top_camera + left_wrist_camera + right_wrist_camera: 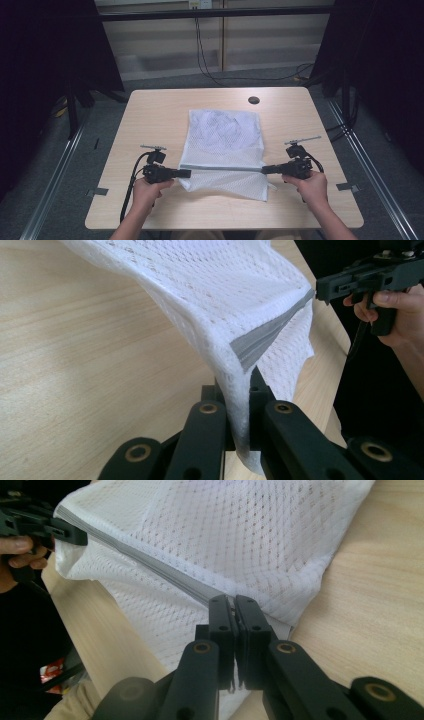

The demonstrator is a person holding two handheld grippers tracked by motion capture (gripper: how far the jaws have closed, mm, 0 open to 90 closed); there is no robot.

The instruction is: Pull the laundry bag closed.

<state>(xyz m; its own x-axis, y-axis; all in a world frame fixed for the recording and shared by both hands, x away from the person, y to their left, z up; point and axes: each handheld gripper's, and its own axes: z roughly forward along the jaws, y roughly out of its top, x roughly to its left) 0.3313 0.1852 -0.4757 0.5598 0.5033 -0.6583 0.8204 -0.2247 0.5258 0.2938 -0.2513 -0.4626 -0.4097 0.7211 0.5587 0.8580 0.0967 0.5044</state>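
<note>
I see the mesh bag (223, 145) on the middle of the desk (150, 115), its near part lifted. My left hand-held gripper (188, 173) and right hand-held gripper (263, 169) each clench an end of its grey zipper (225, 169), stretched between them.

Overhead forward-down; tongs views close, probably facing.

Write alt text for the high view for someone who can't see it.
Two hands hold grippers that pinch a white mesh bag by the ends of its grey zipper strip, pulled taut between them above a light wooden table. The left gripper grips the strip's left end, the right gripper its right end. The bag's far part lies flat on the table.
</note>
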